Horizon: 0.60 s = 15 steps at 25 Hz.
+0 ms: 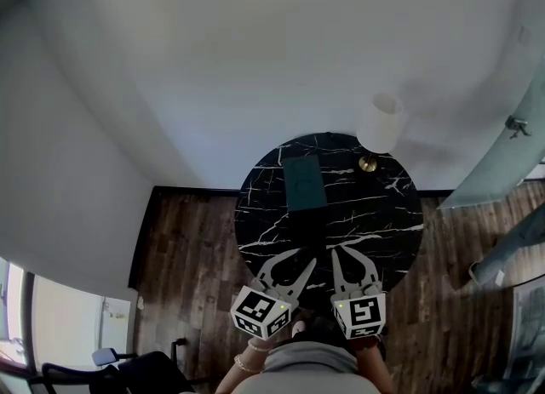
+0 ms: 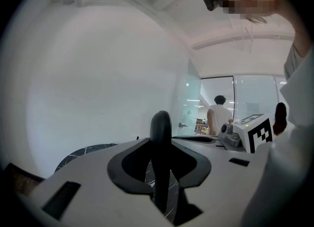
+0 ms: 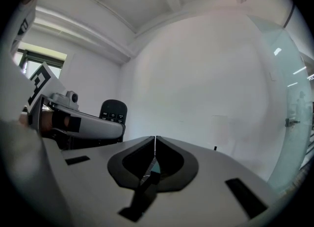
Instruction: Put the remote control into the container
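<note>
Currently the left gripper is seen clamped on the remote control. Its jaws are closed down to the remote's thickness and pressed on its face and back. The remote is held upright and edge-on to that gripper's camera. This hold is judged to leave the long body free above the jaws, so it can be tipped or lowered into the container.

In the right gripper view the remote's button end is seen sticking up out of the left gripper at 9 o'clock. The right gripper is shut, jaw tips met and nothing held. It is judged to be kept idle alongside.

In the head view both grippers are found at the 6 o'clock edge of the table, pointed toward 12 o'clock. The container, a dark teal tray, is laid at 12 o'clock ahead of them, apart from both, with nothing made out inside. A white lamp is stood at 1 o'clock of the container, clear of the path.

The task is judged mid-carry: the remote is gripped but not yet placed.
</note>
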### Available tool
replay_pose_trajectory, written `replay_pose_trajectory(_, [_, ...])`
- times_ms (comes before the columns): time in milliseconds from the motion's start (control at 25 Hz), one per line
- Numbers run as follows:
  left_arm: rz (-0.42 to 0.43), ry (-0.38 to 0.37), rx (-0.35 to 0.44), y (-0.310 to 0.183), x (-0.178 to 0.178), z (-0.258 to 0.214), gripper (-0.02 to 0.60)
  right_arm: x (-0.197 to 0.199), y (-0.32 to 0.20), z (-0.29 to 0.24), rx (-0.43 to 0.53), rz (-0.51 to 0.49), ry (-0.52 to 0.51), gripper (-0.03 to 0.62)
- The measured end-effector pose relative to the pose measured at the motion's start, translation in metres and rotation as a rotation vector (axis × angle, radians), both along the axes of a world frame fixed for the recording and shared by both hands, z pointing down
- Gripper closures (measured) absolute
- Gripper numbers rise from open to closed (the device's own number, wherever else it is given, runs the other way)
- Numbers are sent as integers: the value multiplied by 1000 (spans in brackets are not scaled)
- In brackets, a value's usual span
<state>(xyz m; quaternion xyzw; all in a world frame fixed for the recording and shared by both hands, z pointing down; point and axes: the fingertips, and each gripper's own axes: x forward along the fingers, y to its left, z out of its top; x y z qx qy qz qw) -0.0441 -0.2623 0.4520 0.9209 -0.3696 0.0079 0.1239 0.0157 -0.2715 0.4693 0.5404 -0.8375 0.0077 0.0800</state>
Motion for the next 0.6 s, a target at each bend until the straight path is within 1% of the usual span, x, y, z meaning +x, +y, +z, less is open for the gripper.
replay_pose_trajectory(320, [-44,-5,-40,-24,13,9,483,15,-26,5,-20,-48,-1,580])
replay_pose_trajectory(600, [-104,-48,-106,-51,17,32,483,42,-50,9,-36,-79,-3,580])
